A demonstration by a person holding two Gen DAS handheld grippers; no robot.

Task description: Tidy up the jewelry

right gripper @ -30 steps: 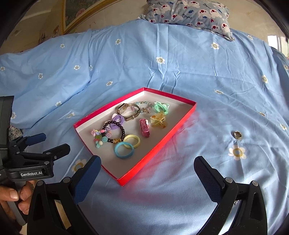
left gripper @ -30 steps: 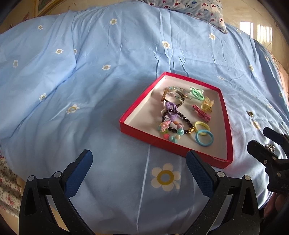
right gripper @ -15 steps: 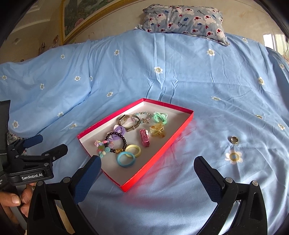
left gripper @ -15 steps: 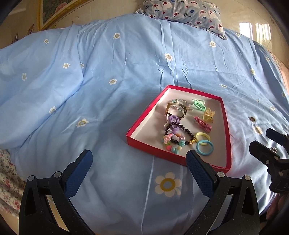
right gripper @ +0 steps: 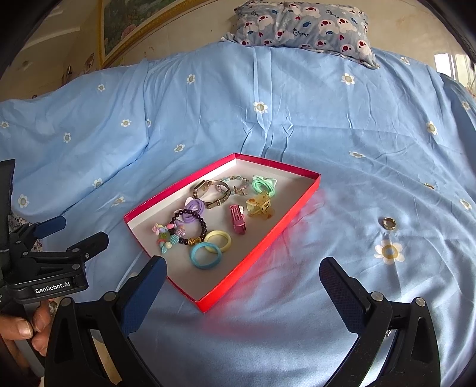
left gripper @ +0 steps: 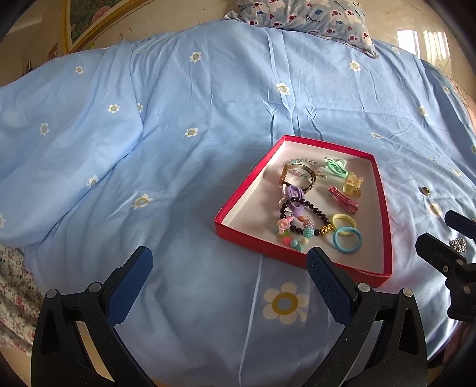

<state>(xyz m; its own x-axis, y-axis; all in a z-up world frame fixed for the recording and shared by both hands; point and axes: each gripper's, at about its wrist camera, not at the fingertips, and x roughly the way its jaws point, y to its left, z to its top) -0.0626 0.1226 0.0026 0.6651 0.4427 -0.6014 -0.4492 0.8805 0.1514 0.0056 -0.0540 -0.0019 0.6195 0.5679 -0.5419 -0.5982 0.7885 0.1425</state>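
Note:
A shallow red box [left gripper: 241, 190] [right gripper: 261, 253] with a white floor lies on the blue bed cover. In it are a gold watch [right gripper: 208, 190], a dark bead bracelet [right gripper: 190, 226], hair ties, clips and a blue ring [right gripper: 205, 255]. A metal ring [right gripper: 389, 222] [left gripper: 425, 190] lies on the cover right of the box. A small silver beaded piece [left gripper: 458, 245] lies near the right gripper's fingers. My left gripper [left gripper: 229, 279] is open and empty, short of the box's near left corner. My right gripper [right gripper: 244, 279] is open and empty, short of the box's near corner.
The blue flowered duvet [right gripper: 267, 125] covers the whole bed. A patterned pillow [right gripper: 303, 26] lies at the far end. A floral cloth [left gripper: 15, 291] shows at the left bed edge. A framed picture [right gripper: 134, 29] hangs on the far wall.
Both grippers have pulled back and tilted up, so the box sits lower and smaller in view. The jewelry has not moved.

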